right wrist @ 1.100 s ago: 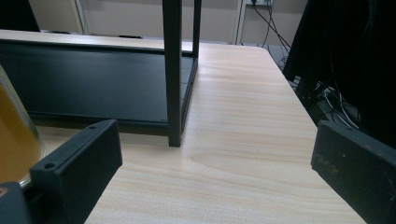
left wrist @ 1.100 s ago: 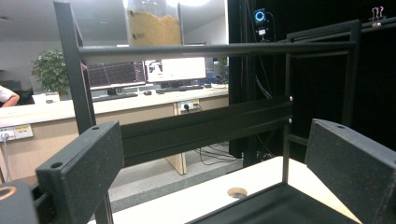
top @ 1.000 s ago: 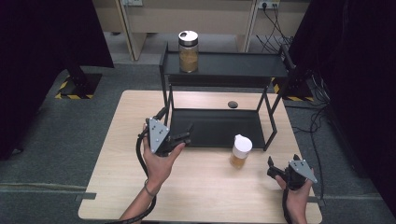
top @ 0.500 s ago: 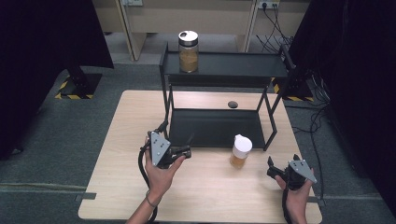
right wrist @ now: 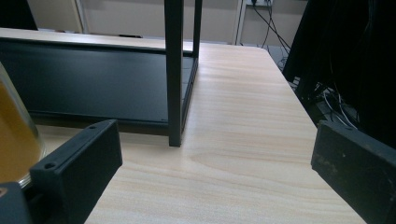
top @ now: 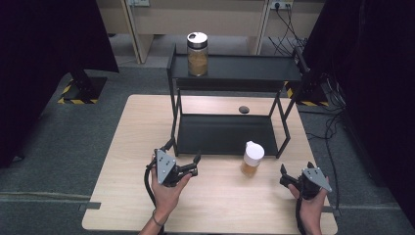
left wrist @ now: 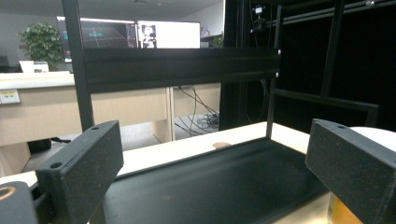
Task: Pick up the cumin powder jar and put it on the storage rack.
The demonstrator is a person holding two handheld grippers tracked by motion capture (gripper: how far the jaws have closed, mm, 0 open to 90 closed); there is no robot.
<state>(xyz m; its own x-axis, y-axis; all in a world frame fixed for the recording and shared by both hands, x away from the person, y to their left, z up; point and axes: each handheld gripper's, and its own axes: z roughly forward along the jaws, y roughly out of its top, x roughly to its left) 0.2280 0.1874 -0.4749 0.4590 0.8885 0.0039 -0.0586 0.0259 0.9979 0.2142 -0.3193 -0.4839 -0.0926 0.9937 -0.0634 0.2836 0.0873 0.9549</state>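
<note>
Black two-tier rack fills frame centre; left gripper and right gripper, jaws apart and empty, flank a white-lidded jar, seemingly poised to grasp.

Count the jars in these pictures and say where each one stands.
2. One jar stands on the rack's top shelf, at its left end. The other jar stands on the table before the rack, between the two grippers. None seems hidden.

Two jars are counted: one on the rack's top shelf, one on the counter. One black rack is seen, one small dark disc, and two grippers, left and right.
</note>
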